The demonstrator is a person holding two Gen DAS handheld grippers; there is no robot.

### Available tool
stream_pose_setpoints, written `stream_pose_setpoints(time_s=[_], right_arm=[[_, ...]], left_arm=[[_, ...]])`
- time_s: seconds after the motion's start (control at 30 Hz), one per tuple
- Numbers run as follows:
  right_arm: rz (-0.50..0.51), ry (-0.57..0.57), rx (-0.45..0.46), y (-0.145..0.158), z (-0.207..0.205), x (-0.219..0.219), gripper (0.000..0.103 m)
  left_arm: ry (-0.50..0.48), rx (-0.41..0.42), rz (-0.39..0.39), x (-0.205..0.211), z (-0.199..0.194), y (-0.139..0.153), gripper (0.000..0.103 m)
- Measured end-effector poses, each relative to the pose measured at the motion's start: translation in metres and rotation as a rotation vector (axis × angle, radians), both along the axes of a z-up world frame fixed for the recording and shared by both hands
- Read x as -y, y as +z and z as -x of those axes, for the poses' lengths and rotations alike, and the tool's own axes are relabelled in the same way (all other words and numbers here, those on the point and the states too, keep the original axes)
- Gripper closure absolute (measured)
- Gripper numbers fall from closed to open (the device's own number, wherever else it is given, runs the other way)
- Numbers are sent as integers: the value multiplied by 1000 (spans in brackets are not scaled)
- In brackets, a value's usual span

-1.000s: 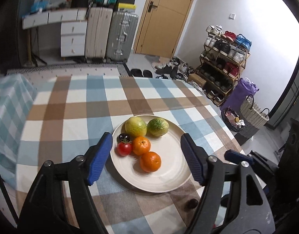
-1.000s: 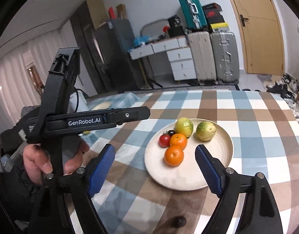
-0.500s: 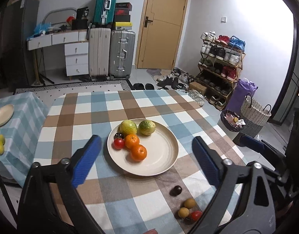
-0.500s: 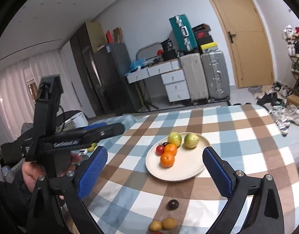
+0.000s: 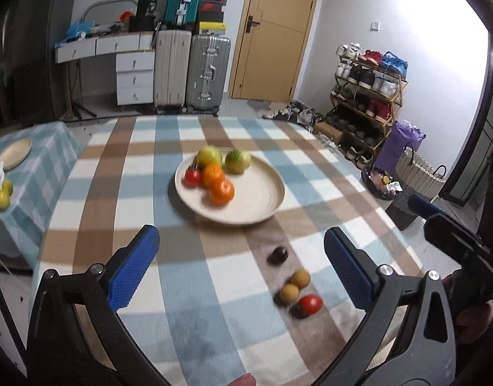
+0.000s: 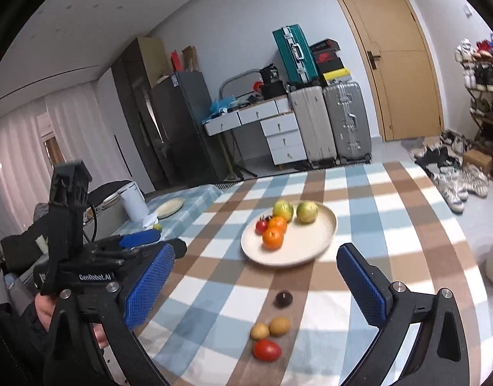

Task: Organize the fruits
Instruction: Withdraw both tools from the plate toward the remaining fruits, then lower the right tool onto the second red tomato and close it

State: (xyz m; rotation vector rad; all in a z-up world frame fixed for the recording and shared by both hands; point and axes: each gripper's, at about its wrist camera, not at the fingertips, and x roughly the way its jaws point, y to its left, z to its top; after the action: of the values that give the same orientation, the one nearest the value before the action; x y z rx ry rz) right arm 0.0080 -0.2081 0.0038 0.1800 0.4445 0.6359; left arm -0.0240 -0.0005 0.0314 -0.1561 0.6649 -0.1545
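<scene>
A cream plate [image 5: 256, 193] [image 6: 307, 241] on the checked tablecloth holds two oranges [image 5: 221, 189], a red tomato [image 5: 191, 177], a small dark fruit and two green-yellow citrus fruits [image 5: 237, 160]. Nearer to me, loose on the cloth, lie a dark round fruit [image 5: 277, 254] [image 6: 283, 299], two tan round fruits [image 5: 300, 279] [image 6: 279, 326] and a red tomato [image 5: 310, 304] [image 6: 266, 349]. My left gripper [image 5: 240, 234] and right gripper [image 6: 254, 251] hover short of the plate. Their jaws are opening, with nothing between them.
A lower side table [image 5: 37, 173] with a teal checked cloth stands at the left, bearing a small plate [image 5: 14, 149] and two limes [image 5: 3, 193]. Suitcases [image 5: 208, 70], a shoe rack [image 5: 365, 96] and baskets [image 5: 417, 173] line the room beyond the table's edges.
Both grippers have drawn back from the plate, which now looks smaller and farther. Their jaws have spread wider. The loose fruits near the table's front have come into view.
</scene>
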Motion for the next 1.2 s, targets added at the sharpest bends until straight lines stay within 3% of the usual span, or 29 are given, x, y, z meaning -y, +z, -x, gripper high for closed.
stream_pose_setpoints(time_s=[0.3, 0.6, 1.13, 1.2], right_arm=[[95, -21, -111, -48, 14, 0, 0], [119, 60, -230, -97, 11, -16, 0], [148, 82, -299, -122, -7, -38, 1], [141, 84, -309, -124, -10, -39, 9]], left_arm=[[-30, -105, 35, 9, -1, -52, 1], [-50, -168, 70, 5, -7, -88, 1], [-44, -203, 117, -13, -13, -119, 1], [-46, -200, 121, -14, -13, -120, 1]])
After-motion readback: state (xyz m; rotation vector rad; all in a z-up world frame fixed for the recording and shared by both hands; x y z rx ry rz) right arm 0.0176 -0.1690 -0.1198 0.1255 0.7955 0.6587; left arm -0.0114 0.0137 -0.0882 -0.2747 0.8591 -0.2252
